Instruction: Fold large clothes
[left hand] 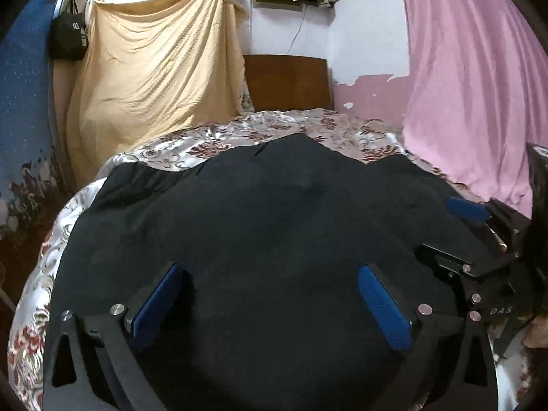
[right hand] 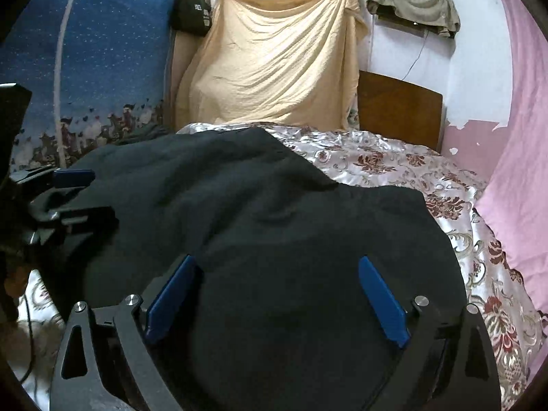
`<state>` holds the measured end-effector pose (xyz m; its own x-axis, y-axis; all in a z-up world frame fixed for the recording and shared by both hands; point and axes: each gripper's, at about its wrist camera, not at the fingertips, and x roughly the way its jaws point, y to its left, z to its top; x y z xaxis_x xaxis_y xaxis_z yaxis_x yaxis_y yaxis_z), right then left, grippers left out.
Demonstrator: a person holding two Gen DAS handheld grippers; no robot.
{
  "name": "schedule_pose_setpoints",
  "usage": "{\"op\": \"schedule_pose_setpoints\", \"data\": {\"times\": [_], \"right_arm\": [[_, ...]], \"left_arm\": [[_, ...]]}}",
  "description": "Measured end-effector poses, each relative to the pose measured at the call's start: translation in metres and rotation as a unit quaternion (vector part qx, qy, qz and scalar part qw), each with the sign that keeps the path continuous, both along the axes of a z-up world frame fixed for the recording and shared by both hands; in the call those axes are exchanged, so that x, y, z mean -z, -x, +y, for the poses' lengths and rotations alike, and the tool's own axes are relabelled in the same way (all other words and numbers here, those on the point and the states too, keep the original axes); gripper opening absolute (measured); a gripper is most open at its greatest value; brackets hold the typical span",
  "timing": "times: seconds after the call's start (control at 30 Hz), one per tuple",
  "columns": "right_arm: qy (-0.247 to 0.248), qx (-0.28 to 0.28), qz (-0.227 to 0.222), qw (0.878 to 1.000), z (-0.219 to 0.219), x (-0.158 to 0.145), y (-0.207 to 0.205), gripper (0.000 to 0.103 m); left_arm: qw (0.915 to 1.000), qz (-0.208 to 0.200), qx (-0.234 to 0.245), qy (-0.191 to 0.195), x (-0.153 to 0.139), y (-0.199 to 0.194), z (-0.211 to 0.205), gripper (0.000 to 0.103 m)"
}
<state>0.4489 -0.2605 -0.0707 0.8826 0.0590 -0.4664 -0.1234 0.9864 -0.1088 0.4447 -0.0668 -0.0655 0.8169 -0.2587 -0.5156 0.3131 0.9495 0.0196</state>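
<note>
Your left gripper (left hand: 270,304) hangs over the near part of the black garment (left hand: 260,212), jaws spread wide with only cloth below them, nothing pinched. Your right gripper (right hand: 277,301) does the same just to its right, jaws wide and gripping nothing. The garment lies spread across the bed (right hand: 404,167), covering most of its near half on the floral satin bedspread. Beyond it stands the wooden headboard (left hand: 287,82), a yellow sheet (left hand: 154,68) hanging left of it and pink drapery (left hand: 465,78) on the right.
</note>
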Motion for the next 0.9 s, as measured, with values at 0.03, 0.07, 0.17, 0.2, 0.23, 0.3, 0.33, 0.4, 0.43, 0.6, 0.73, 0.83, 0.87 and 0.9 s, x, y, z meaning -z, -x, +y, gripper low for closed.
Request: {"op": "schedule_pose_setpoints", "data": {"times": [0.03, 0.07, 0.17, 0.2, 0.23, 0.3, 0.33, 0.4, 0.43, 0.6, 0.73, 0.83, 0.87, 0.9], "right_arm": [[0.002, 0.003, 0.002, 1.000, 0.000, 0.001, -0.007, 0.094], [0.006, 0.005, 0.003, 1.000, -0.001, 0.001, -0.013, 0.094], [0.027, 0.010, 0.008, 1.000, -0.003, -0.005, -0.032, 0.094], [0.036, 0.011, 0.010, 0.999, -0.004, -0.009, -0.040, 0.094], [0.044, 0.015, 0.014, 0.999, -0.004, -0.013, -0.048, 0.094], [0.044, 0.020, 0.037, 0.998, -0.009, -0.020, -0.066, 0.094], [0.041, 0.027, 0.049, 0.998, -0.013, -0.023, -0.077, 0.094], [0.042, 0.044, 0.064, 0.996, -0.021, -0.024, -0.097, 0.094], [0.037, 0.054, 0.074, 0.995, -0.027, -0.022, -0.108, 0.094], [-0.015, 0.085, 0.111, 0.990, -0.058, -0.004, -0.147, 0.094], [-0.031, 0.081, 0.118, 0.989, -0.062, 0.009, -0.158, 0.096], [-0.050, 0.074, 0.126, 0.988, -0.067, 0.020, -0.168, 0.098], [-0.061, 0.074, 0.129, 0.987, -0.069, 0.023, -0.171, 0.098], [-0.069, 0.073, 0.131, 0.986, -0.072, 0.026, -0.173, 0.099]], "left_arm": [[1.0000, 0.004, -0.005, 0.000, -0.001, -0.007, 0.000, 0.103], [0.9999, 0.008, -0.011, 0.002, -0.003, -0.014, 0.001, 0.103], [0.9990, 0.028, -0.034, -0.005, -0.012, -0.040, 0.004, 0.103], [0.9985, 0.034, -0.042, -0.008, -0.015, -0.047, 0.005, 0.103], [0.9978, 0.044, -0.050, -0.009, -0.018, -0.057, 0.008, 0.103], [0.9963, 0.058, -0.062, -0.011, -0.021, -0.074, 0.013, 0.103], [0.9953, 0.064, -0.072, -0.015, -0.021, -0.082, 0.015, 0.103], [0.9934, 0.074, -0.085, -0.021, -0.019, -0.100, 0.019, 0.103], [0.9925, 0.081, -0.088, -0.023, -0.016, -0.109, 0.021, 0.103], [0.9906, 0.097, -0.096, -0.007, 0.001, -0.133, 0.029, 0.103], [0.9890, 0.115, -0.092, 0.014, 0.013, -0.150, 0.035, 0.103], [0.9885, 0.123, -0.084, 0.025, 0.019, -0.161, 0.036, 0.103], [0.9883, 0.125, -0.082, 0.032, 0.022, -0.163, 0.038, 0.103], [0.9882, 0.126, -0.080, 0.036, 0.023, -0.166, 0.038, 0.103]]}}
